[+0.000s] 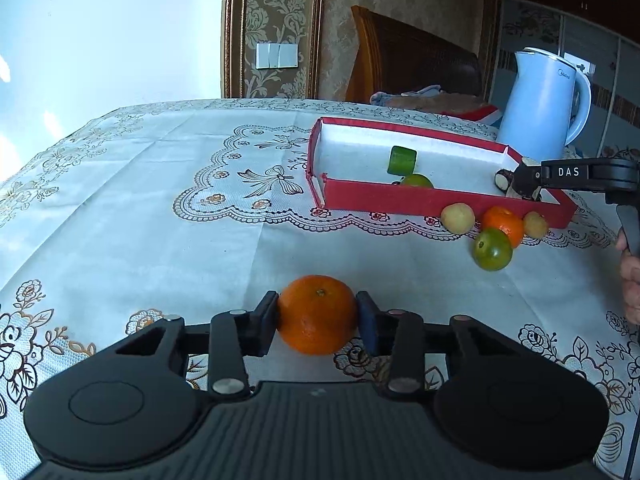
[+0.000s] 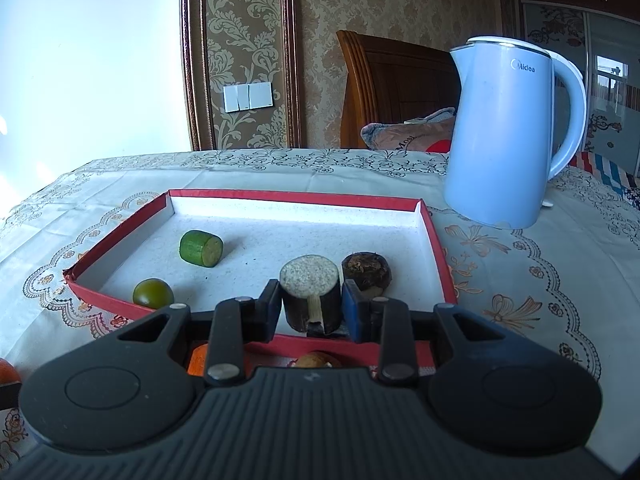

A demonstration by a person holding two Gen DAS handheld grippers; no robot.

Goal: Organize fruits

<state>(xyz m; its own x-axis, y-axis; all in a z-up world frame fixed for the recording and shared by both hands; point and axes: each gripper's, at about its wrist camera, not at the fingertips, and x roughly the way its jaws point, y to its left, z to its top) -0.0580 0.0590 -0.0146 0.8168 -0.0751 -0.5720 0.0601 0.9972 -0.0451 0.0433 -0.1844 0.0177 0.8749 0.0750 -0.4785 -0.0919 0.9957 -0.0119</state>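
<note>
In the left wrist view my left gripper (image 1: 317, 308) is shut on an orange mandarin (image 1: 316, 320) that rests on the tablecloth, a pad pressing each side. In the right wrist view my right gripper (image 2: 311, 300) is shut on a dark sugarcane piece (image 2: 310, 280) with a pale cut top, held over the near part of the red tray (image 2: 296, 196). The tray holds a green cylinder piece (image 2: 200, 249), a green citrus (image 2: 153, 293) and a second dark piece (image 2: 367, 270). The left wrist view shows the right gripper (image 1: 524, 182) over the tray's (image 1: 400, 200) right end.
In front of the tray lie two pale round fruits (image 1: 458, 218), an orange mandarin (image 1: 504, 224) and a green mandarin (image 1: 492, 249). A blue kettle (image 2: 504, 132) stands behind the tray's right corner. A wooden chair (image 1: 400, 56) is beyond the table. A person's hand (image 1: 630, 272) shows at the right edge.
</note>
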